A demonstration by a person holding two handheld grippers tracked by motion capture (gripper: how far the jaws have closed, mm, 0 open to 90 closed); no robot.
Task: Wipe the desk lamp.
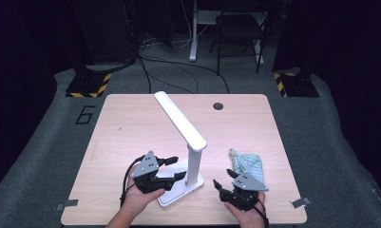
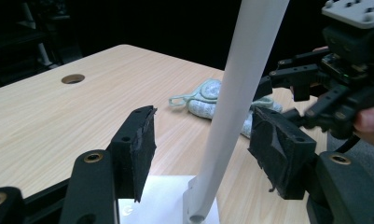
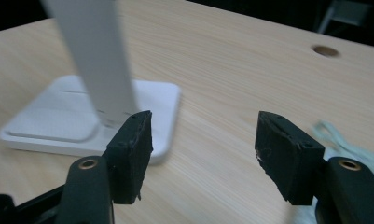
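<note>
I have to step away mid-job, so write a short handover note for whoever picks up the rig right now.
Left claw: open, jaws either side of the lamp post, pads not pressing.
Right claw: open, nothing between the jaws, beside the lamp base.
Desk lamp stands upright on the table, head unfolded; mesh pouch lies to its right.
Done: lamp released.
Left: probably the pouch; confirm first.

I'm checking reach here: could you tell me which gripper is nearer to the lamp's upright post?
Left. The left gripper has the post between its open jaws; the right gripper is off to the post's right, nearer the pouch.
</note>
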